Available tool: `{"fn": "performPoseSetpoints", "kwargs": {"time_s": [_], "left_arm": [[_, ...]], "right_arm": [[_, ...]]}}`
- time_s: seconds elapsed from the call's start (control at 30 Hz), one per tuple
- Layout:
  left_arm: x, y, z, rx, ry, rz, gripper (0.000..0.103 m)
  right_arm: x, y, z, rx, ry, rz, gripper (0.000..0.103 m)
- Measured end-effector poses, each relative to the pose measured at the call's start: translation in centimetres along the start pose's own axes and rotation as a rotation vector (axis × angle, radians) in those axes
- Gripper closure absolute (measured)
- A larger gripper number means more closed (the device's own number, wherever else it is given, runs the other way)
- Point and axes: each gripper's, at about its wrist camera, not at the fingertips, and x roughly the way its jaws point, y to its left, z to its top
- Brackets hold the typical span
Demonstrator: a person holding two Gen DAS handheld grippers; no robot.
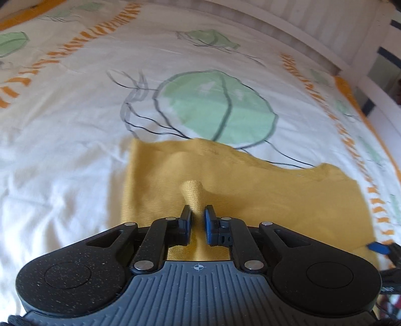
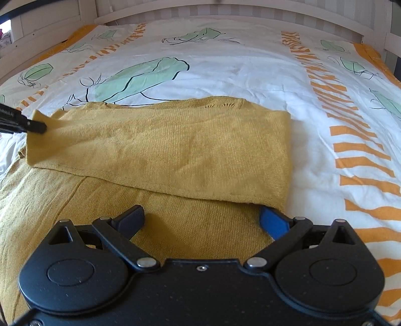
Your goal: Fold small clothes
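Closest in the left wrist view, the left gripper (image 1: 198, 213) has its two fingers drawn nearly together, pinching a small bunched nub of the mustard knit garment (image 1: 250, 200). The pinched fabric stands up in a little cone just beyond the fingertips, and the rest of the cloth spreads flat ahead and off to the right of it. At the far right edge of that view a blue pad of the right gripper (image 1: 378, 248) pokes in, sitting at the garment's edge.

From the right wrist view, the right gripper (image 2: 203, 218) has its fingers spread wide with nothing between them. It hovers over the near part of the mustard knit garment (image 2: 175, 140), and its blue pad on the right is tucked just under the corner of the folded layer. I cannot tell whether the fingers touch the cloth beneath.

A little further on, a folded-over panel lies across the lower layer, its fold forming a straight edge on the right. At its left end the left gripper (image 2: 37, 126) comes in from the side, clamped on the corner and pulling the fabric into taut lines.

Beyond the garment stretches the bedspread (image 2: 238, 57), white with green leaf shapes and orange stripe bands. Farthest off is the pale wooden bed frame (image 2: 225, 7).
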Motion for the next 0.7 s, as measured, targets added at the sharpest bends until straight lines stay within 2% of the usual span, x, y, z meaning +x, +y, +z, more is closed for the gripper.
{"fn": "performPoseSetpoints", "kwargs": {"time_s": [0.17, 0.27, 0.43, 0.57, 0.7], "left_arm": [[-1.3, 1.5, 0.6, -0.033, -0.067, 0.053, 0.090], [-1.3, 1.6, 0.4, 0.009, -0.043, 0.097, 0.087], [-0.7, 1.5, -1.3, 0.037, 0.024, 0.058, 0.087], [-0.4, 0.7, -2.3, 0.087, 0.044, 0.027, 0.073], [0.0, -0.2, -2.5, 0.144, 0.060, 0.045, 0.071]], "right_arm": [[0.1, 0.1, 0.0, -0.005, 0.001, 0.000, 0.001], [0.2, 0.2, 0.0, -0.007, 0.002, -0.001, 0.001], [0.2, 0.2, 0.0, -0.005, 0.002, 0.000, 0.001], [0.2, 0.2, 0.0, -0.004, 0.002, 0.000, 0.000], [0.2, 0.2, 0.0, -0.005, 0.002, 0.000, 0.000]]}}
